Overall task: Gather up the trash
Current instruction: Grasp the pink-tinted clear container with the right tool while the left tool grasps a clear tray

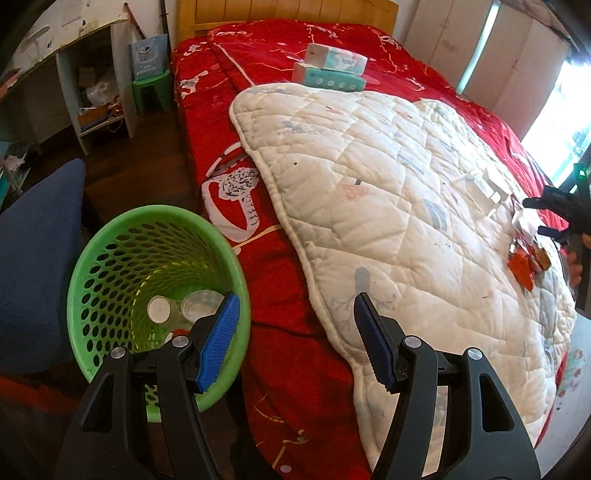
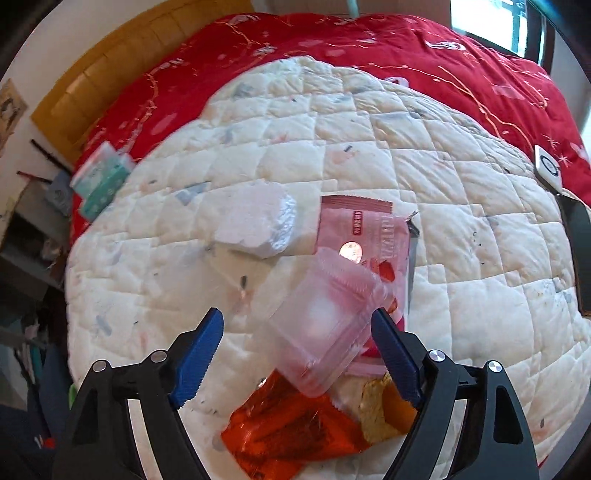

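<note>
A green perforated basket (image 1: 110, 266) stands on the floor beside the bed, with clear plastic cups (image 1: 184, 306) inside. My left gripper (image 1: 295, 325) is open and empty above the bed edge, right of the basket. My right gripper (image 2: 295, 343) is open over a trash pile on the white quilt (image 2: 461, 258). A clear plastic clamshell box (image 2: 325, 332) lies between its fingers, touching the right pad (image 2: 391, 350). A pink wrapper (image 2: 369, 236), an orange wrapper (image 2: 280, 435), a yellow snack bag (image 2: 380, 410) and a crumpled white tissue (image 2: 258, 218) lie around it. The pile shows far right in the left wrist view (image 1: 524, 258).
Two tissue packs (image 1: 332, 70) are stacked near the headboard (image 1: 288, 14). A red bedspread (image 1: 288, 258) covers the bed. A blue chair (image 1: 33, 258), a green stool (image 1: 151, 88) and a shelf (image 1: 92, 103) stand left. A white device (image 2: 548, 170) lies at the quilt's right edge.
</note>
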